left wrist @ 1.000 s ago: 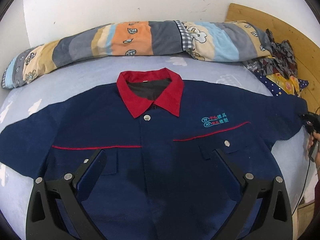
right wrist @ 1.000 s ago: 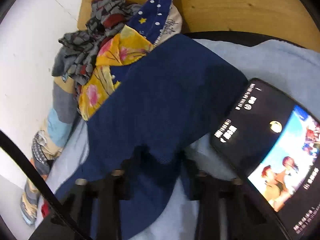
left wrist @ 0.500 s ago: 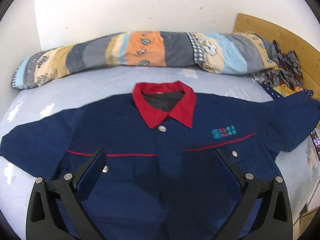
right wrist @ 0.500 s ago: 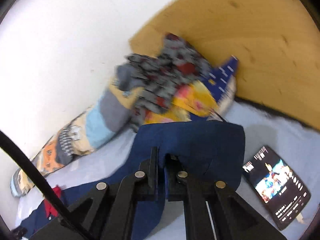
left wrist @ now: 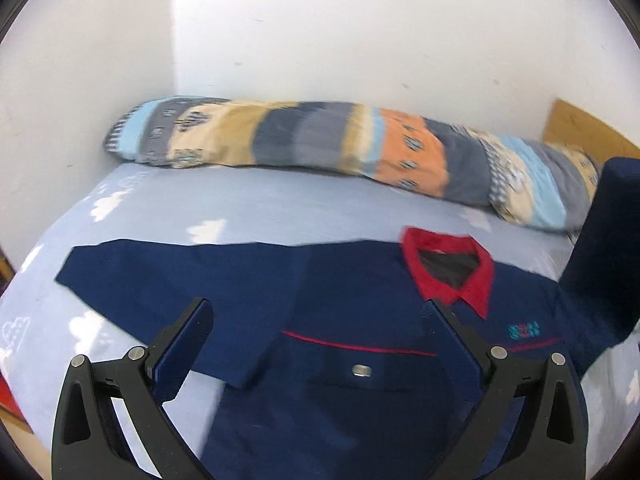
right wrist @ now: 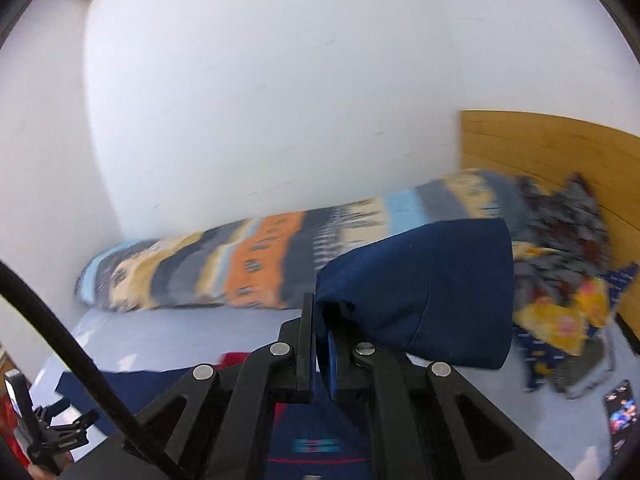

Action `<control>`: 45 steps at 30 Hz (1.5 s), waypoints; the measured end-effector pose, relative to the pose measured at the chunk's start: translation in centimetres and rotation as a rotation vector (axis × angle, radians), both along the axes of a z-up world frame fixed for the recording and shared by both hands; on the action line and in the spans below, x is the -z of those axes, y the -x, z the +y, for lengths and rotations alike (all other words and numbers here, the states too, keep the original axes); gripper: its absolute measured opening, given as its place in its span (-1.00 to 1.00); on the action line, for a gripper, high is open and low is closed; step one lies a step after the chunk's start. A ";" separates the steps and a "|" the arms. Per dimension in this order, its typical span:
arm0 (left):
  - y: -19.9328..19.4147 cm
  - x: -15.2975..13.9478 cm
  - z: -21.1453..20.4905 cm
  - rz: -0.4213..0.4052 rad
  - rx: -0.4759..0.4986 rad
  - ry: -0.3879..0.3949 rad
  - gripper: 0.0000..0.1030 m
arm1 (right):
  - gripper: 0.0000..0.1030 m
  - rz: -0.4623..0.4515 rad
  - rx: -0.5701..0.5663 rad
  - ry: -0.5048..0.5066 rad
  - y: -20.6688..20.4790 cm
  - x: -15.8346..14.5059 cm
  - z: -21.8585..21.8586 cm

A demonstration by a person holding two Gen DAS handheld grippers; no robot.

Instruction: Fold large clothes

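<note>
A navy work jacket (left wrist: 340,320) with a red collar (left wrist: 452,276) lies front up on the light blue bed. Its left sleeve (left wrist: 160,276) lies flat toward the left. My left gripper (left wrist: 316,328) is open and empty, hovering above the jacket's chest. My right gripper (right wrist: 322,344) is shut on the cuff of the jacket's right sleeve (right wrist: 432,288) and holds it lifted above the bed; the raised sleeve also shows at the right edge of the left wrist view (left wrist: 600,256).
A long striped bolster (left wrist: 360,156) lies along the white wall at the back. A heap of patterned clothes (right wrist: 560,264) sits by the wooden headboard (right wrist: 552,152). A lit phone (right wrist: 620,412) lies on the sheet at the right.
My right gripper has lifted the sleeve cuff off the bed and swung it up and leftward. My left gripper has shifted left, so the jacket now sits further right in its view.
</note>
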State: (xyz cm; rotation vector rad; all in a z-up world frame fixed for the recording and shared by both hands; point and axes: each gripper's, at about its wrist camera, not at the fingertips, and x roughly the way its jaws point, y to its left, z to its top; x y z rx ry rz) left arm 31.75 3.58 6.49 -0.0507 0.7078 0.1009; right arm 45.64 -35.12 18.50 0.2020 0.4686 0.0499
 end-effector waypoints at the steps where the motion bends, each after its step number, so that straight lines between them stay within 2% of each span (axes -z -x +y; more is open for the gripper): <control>1: 0.2 -0.1 1.0 -0.002 -0.015 0.001 1.00 | -0.91 0.011 -0.027 0.004 -0.7 0.5 2.3; 3: 0.6 -0.4 3.0 -0.002 -0.037 0.013 1.00 | -0.91 0.046 -0.064 0.027 -2.0 2.3 7.1; 5: 0.9 -0.4 4.8 0.008 -0.055 0.019 1.00 | -0.91 0.108 -0.130 0.041 -3.3 5.7 12.5; 10: 1.1 -0.6 8.2 0.023 -0.085 0.077 1.00 | -0.91 0.265 -0.229 0.213 -4.3 17.7 25.0; 12: 1.2 -0.7 8.5 0.023 -0.084 0.088 1.00 | -0.90 0.339 -0.254 0.322 -4.2 23.4 29.3; 13: 1.1 -0.7 8.4 0.020 -0.082 0.083 1.00 | -0.84 0.356 -0.251 0.380 -3.9 25.5 30.6; 15: 1.0 -0.8 8.1 0.012 -0.079 0.068 1.00 | -0.42 0.352 -0.273 0.485 -2.2 28.4 33.3; 17: 0.9 -1.0 7.9 0.003 -0.076 0.064 1.00 | 0.18 0.311 -0.330 0.538 -0.9 28.8 34.9; 18: 0.8 -1.0 7.8 0.002 -0.075 0.067 1.00 | 0.24 0.283 -0.386 0.543 0.2 28.1 35.6; 19: 0.7 -1.0 7.8 0.002 -0.076 0.070 1.00 | 0.24 0.273 -0.411 0.532 0.7 27.5 35.7; 21: 0.5 -1.0 8.1 0.003 -0.083 0.081 1.00 | 0.24 0.253 -0.460 0.429 1.4 25.2 34.5; 23: 0.6 -1.0 8.4 0.003 -0.093 0.089 1.00 | 0.27 0.219 -0.458 0.344 1.5 23.1 32.7; 25: 0.5 -1.0 8.8 0.004 -0.102 0.089 1.00 | 0.33 0.213 -0.389 0.280 0.0 21.4 29.7; 27: 0.3 -1.0 9.2 0.009 -0.115 0.087 1.00 | 0.33 0.249 -0.284 0.258 -2.0 20.8 26.4; 30: 0.0 -0.8 10.6 0.021 -0.143 0.114 1.00 | 0.34 0.364 -0.216 0.282 -4.3 23.1 22.8; 33: -0.4 -0.2 11.9 0.050 -0.166 0.131 1.00 | 0.34 0.537 -0.252 0.300 -5.0 28.6 22.2; 35: -0.5 0.2 12.7 0.068 -0.176 0.137 1.00 | 0.35 0.517 -0.239 0.310 -4.5 29.1 22.3; 37: -0.7 0.4 13.5 0.084 -0.188 0.143 1.00 | 0.35 0.506 -0.230 0.263 -4.2 28.0 22.4; 38: -0.7 0.5 13.9 0.087 -0.194 0.144 1.00 | 0.35 0.465 -0.237 0.232 -3.7 26.8 22.7; 41: -0.7 0.5 15.2 0.095 -0.221 0.152 1.00 | 0.35 0.398 -0.295 0.257 -2.7 25.5 25.8; 43: -0.6 0.6 16.4 0.104 -0.240 0.165 1.00 | 0.35 0.444 -0.351 0.272 -2.0 26.6 28.2; 45: -0.5 0.8 17.8 0.115 -0.266 0.180 1.00 | 0.47 0.553 -0.380 0.332 -2.0 29.2 29.7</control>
